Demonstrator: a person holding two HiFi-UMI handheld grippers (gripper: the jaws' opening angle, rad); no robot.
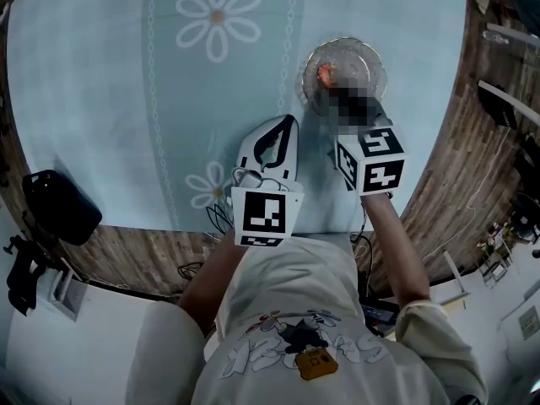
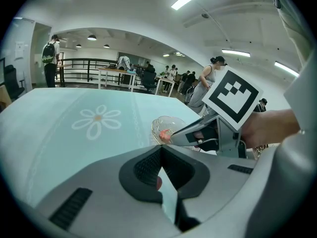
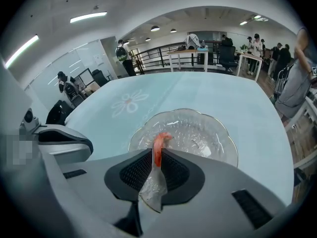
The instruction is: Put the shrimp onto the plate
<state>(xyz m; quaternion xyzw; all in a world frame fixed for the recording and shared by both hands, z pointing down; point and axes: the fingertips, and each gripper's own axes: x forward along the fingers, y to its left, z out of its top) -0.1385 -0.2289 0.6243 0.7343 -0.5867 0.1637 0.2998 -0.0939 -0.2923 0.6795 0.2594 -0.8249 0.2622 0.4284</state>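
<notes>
Centrally, one curved, orange-pink shrimp [image 3: 158, 144] is clamped between the ribbed jaws of the right gripper [image 3: 157, 155], over one clear, scalloped glass plate [image 3: 203, 133]. Near the plate, the left gripper [image 2: 161, 151], second of two, has its jaws pressed together. One pale-blue, daisy-printed cloth [image 1: 101, 83] underlies the plate.

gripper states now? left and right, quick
Left gripper: closed, empty.
Right gripper: closed on the shrimp, over the plate.

Lower end of shrimp [image 3: 158, 144] hidden inside right gripper [image 3: 157, 165]; plate [image 3: 214, 137] near rim behind it (tip blurred, head view).
</notes>
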